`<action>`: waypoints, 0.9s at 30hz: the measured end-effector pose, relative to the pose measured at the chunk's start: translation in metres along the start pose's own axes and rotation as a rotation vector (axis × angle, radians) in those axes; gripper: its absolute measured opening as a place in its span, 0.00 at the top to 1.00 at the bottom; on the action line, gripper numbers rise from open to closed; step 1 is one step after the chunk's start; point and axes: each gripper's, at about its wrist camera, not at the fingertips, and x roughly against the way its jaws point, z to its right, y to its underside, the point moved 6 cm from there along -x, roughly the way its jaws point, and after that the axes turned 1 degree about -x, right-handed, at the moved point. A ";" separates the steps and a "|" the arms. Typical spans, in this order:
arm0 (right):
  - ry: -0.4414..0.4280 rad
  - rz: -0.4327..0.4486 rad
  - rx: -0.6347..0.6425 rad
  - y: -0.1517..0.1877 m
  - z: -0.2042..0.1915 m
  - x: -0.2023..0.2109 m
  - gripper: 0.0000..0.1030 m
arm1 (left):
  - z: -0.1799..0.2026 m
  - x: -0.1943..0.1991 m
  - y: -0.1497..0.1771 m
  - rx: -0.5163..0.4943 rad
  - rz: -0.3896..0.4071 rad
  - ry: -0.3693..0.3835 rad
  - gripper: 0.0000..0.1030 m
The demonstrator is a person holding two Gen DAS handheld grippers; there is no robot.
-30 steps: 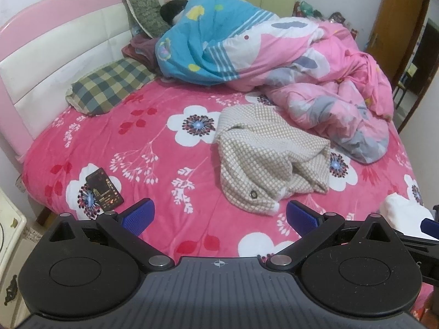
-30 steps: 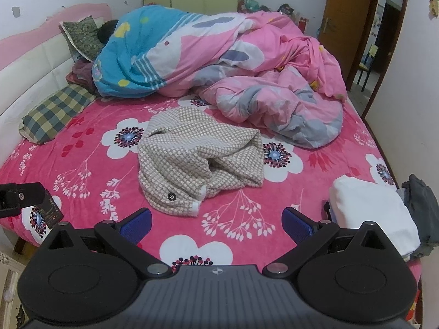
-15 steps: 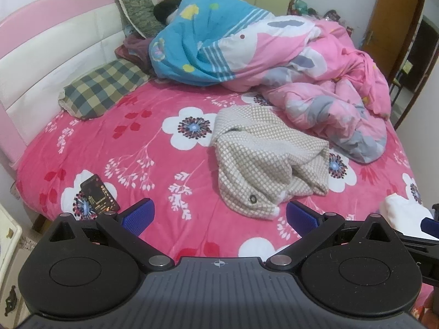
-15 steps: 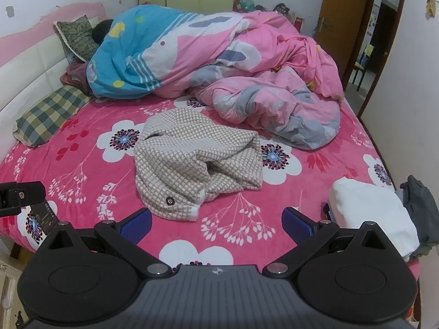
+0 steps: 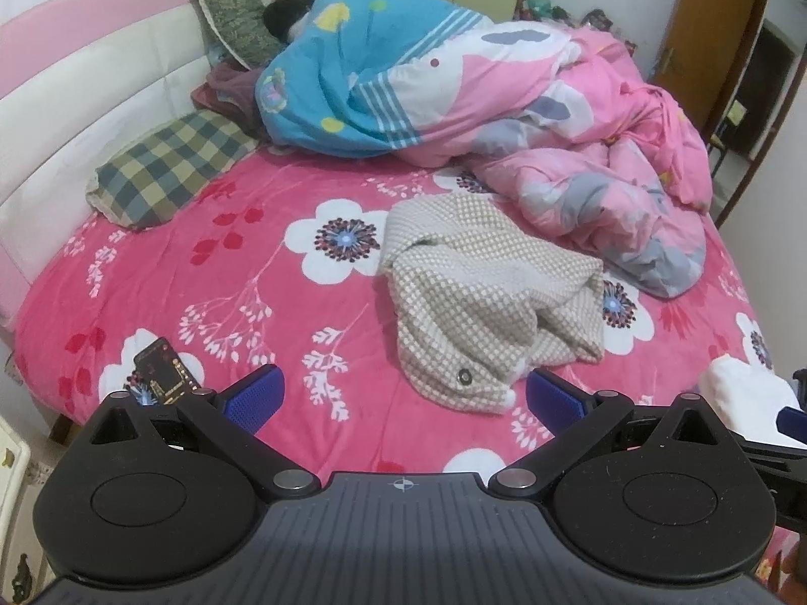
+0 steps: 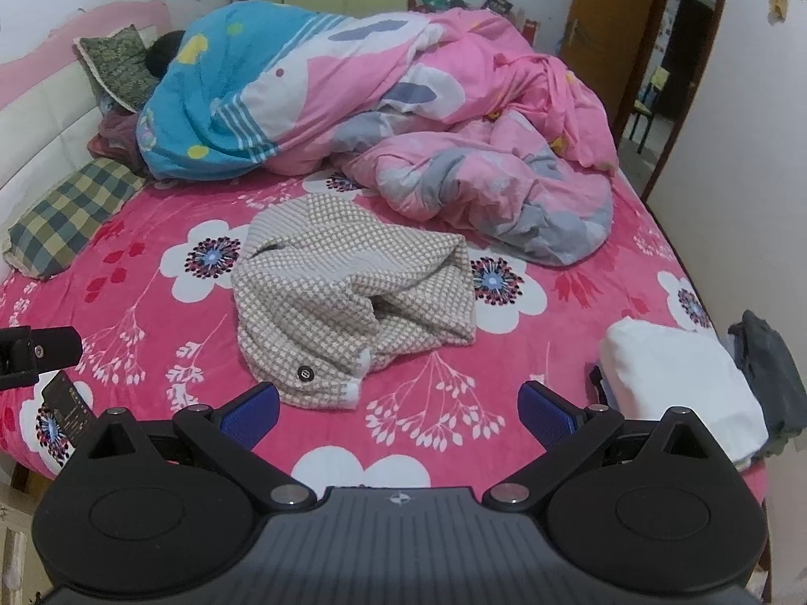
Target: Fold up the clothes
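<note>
A beige-and-white checked garment lies crumpled in the middle of the pink floral bed; it also shows in the right wrist view, with a dark button near its front hem. My left gripper is open and empty, held above the bed's near edge, short of the garment's hem. My right gripper is open and empty, also just short of the hem. Part of the left gripper shows at the left edge of the right wrist view.
A folded white cloth and a grey garment lie at the bed's right edge. A dark phone lies near the left front. A rumpled pink-blue duvet covers a sleeping person at the back. A checked pillow lies by the headboard.
Both grippers have drifted a little forward and to the right over the bed, so the garment sits slightly nearer. Both stay open; the garment has not moved.
</note>
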 end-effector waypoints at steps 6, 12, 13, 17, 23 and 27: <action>-0.003 -0.012 -0.039 0.007 0.006 -0.002 0.01 | -0.008 -0.019 0.001 0.033 -0.015 0.028 0.00; -0.029 -0.038 -0.066 0.003 0.021 -0.019 0.01 | -0.006 -0.049 0.001 0.086 -0.050 0.056 0.00; -0.037 -0.041 -0.067 0.000 0.023 -0.025 0.01 | -0.006 -0.054 0.000 0.096 -0.056 0.052 0.00; -0.091 -0.045 -0.059 -0.020 0.027 -0.059 0.01 | -0.007 -0.071 -0.009 0.141 -0.056 0.002 0.00; -0.188 0.009 0.002 -0.065 0.038 -0.105 0.01 | -0.006 -0.097 -0.030 0.170 -0.028 -0.107 0.00; -0.262 0.021 0.062 -0.081 0.042 -0.146 0.01 | -0.008 -0.118 -0.037 0.236 -0.040 -0.200 0.00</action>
